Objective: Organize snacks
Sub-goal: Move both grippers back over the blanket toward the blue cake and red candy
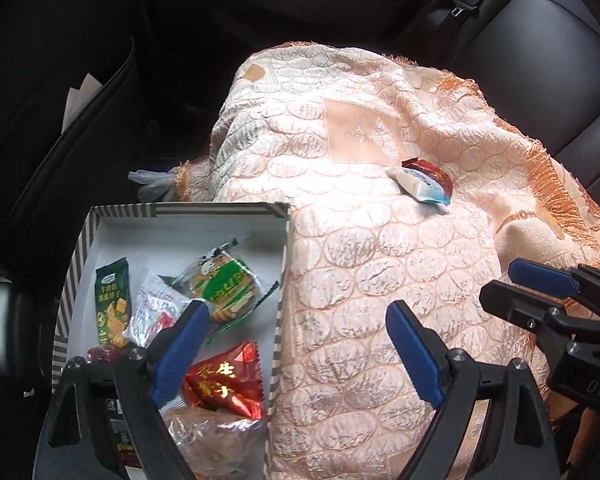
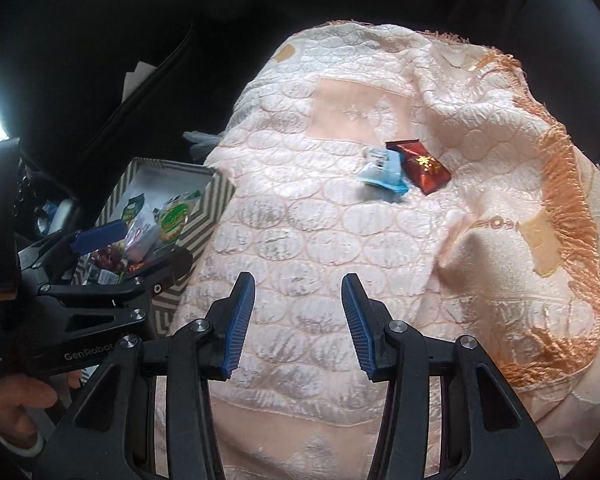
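Crinkly foil and plastic wrap the two snacks left on the pink cloth (image 2: 300,240): a blue pack (image 2: 382,174) and a red pack (image 2: 418,164). They lie side by side and touch, with the blue one on the left in the right camera. Both look small and very light. The wrappers look thin, soft and a bit slippery, so a hard pinch could crush what is inside. A good spot to grab is across the fat middle of a pack, or on a flat sealed end. The cloth is soft and bumpy, so the jaws could catch it if they go too low. The right gripper (image 2: 298,320) has its jaws partly apart and holds nothing. The two packs are well ahead of it and a little to the right, not between the jaws. The left gripper (image 1: 296,344) has its jaws wide and holds nothing too. It hangs over the edge of the box (image 1: 180,210), which sits on the left of the cloth. The box already has snacks in it, like a green pack (image 1: 112,304). My guess is the two loose packs go in there next.
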`<state>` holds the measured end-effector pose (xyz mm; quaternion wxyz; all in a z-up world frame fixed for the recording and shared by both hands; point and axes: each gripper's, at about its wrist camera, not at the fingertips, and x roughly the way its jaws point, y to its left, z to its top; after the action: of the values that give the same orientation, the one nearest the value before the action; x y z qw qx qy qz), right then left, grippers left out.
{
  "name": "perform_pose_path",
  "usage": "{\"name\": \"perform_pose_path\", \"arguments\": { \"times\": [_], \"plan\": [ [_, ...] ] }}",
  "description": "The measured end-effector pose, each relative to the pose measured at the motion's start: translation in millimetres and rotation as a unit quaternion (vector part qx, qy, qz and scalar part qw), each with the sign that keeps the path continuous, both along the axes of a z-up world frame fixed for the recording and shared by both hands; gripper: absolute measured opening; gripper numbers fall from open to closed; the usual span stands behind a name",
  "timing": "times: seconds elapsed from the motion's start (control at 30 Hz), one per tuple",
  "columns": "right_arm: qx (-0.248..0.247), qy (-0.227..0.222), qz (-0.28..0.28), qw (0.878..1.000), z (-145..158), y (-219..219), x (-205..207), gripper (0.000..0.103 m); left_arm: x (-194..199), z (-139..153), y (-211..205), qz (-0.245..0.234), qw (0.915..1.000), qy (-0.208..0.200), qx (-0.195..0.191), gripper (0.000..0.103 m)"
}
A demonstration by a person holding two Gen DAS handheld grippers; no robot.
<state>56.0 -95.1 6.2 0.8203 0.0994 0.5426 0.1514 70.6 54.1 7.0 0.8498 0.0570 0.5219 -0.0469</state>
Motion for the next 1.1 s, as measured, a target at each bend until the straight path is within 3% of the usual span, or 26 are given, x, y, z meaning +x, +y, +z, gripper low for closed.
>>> {"name": "perform_pose_path", "arguments": {
  "times": [0.07,0.37,0.7,1.1],
  "plan": [
    [-0.002,0.003,-0.011,1.000,-2,-12,7,0.052,7,-2,-9,-0.005,1.0000,0.003,0.000,0.091],
    [-0.013,0.022,-0.063,0.998,-15,-62,37,0.052,43,-11,-50,-0.017,0.9995,0.021,-0.015,0.091],
    [0.014,0.043,-0.120,0.992,-19,-102,62,0.052,109,-30,-93,0.001,0.9982,0.048,-0.035,0.091],
    [0.033,0.055,-0.135,0.989,-29,-121,73,0.052,150,-73,-127,-0.004,0.9967,0.081,0.002,0.091]
  ]
}}
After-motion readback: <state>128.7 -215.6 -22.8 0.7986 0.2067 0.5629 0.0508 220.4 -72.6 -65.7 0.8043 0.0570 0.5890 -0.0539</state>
